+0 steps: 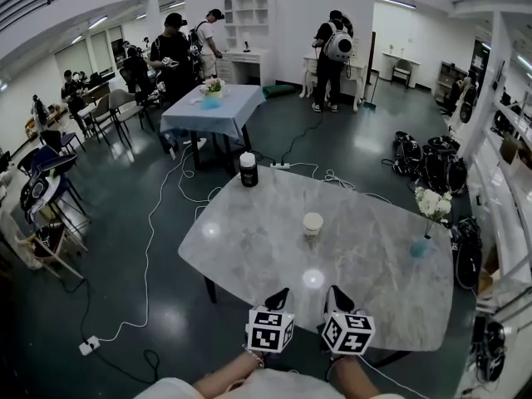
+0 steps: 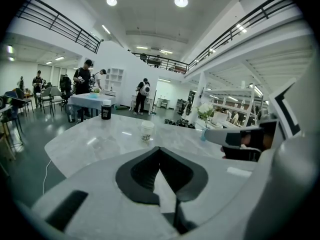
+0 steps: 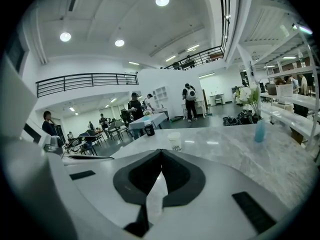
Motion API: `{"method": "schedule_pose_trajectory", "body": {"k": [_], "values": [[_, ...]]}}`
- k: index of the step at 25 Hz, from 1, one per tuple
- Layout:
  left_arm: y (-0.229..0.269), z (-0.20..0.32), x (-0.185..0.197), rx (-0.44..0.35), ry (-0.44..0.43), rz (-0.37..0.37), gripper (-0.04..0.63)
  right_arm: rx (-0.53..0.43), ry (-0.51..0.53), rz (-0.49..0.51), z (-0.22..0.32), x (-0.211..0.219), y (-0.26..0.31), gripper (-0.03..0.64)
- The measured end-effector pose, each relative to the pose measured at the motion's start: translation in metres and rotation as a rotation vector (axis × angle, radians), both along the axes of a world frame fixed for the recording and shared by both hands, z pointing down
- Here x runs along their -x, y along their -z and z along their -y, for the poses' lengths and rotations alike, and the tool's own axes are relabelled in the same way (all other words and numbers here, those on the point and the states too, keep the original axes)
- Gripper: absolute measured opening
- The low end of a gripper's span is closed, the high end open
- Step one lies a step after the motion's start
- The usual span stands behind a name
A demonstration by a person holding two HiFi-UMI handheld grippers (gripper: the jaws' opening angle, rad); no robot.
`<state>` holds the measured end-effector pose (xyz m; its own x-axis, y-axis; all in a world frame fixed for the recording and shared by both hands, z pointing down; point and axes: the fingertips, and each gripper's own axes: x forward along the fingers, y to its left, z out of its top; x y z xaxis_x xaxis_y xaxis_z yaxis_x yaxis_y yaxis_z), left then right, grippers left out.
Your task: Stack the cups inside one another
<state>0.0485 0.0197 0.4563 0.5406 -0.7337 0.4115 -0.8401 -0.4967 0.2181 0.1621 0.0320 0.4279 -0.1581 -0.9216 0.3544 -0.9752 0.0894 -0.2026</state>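
Only the head view takes in the whole grey marble counter (image 1: 249,248) from above, with both claws at its near edge. The gripper views look low across it instead. The pale paper cup (image 1: 312,224) stands upright mid-counter with dark print low on its side, well apart from both claws. The left claw (image 1: 279,298) and the right claw (image 1: 336,296) each have their jaws pressed together, with nothing between them.
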Motion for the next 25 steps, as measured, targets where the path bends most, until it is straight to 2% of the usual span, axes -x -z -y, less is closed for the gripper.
{"method": "schedule_pose_trajectory", "body": {"k": [25], "values": [[0.001,0.013,0.006,-0.009,-0.023,0.011,-0.005,0.029,-0.017,-0.037,0.007,0.005,-0.006,0.008]]}}
